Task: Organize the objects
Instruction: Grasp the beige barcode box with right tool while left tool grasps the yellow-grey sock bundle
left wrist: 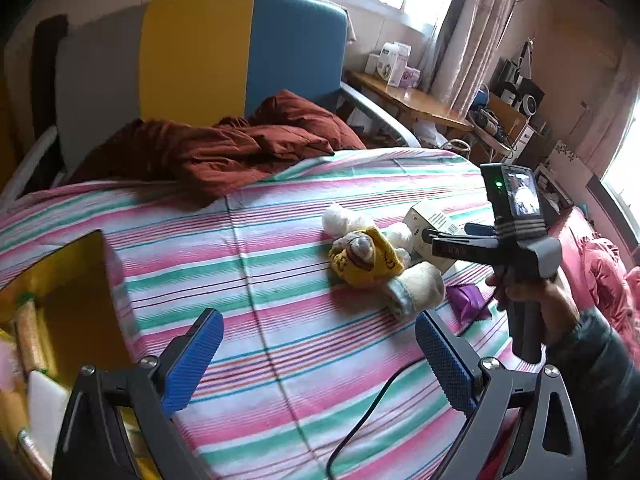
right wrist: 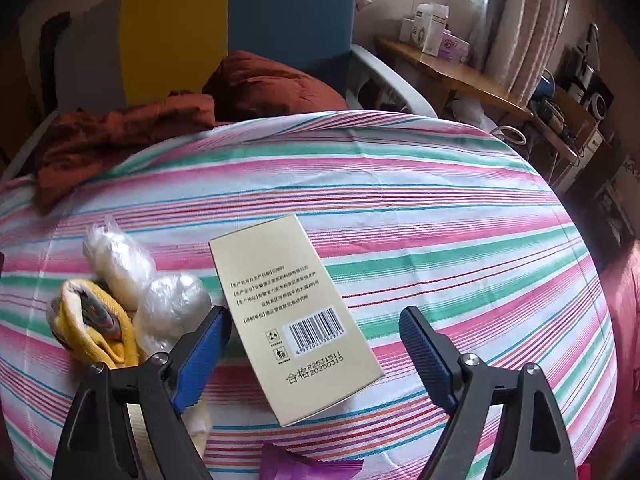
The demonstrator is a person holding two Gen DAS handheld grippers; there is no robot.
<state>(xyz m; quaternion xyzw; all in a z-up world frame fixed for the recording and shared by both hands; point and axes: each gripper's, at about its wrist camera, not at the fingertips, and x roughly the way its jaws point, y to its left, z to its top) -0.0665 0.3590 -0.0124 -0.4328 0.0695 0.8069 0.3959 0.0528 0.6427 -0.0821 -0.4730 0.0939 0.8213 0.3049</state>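
Right tongs (right wrist: 316, 354) stand parted over the striped bed (right wrist: 400, 184), blue pads either side of a cream box (right wrist: 296, 316) that lies flat with its barcode up, the left pad just at its edge, the right pad clear of it; left tongs (left wrist: 320, 356) gape wide with only sheet between them; beside the box sit two plastic-wrapped white bundles (right wrist: 168, 312) and a yellow rolled cloth (right wrist: 96, 328); a purple wrapper (right wrist: 296, 466) lies nearer; a yellow-lined container (left wrist: 60, 280) stands at the bed's left.
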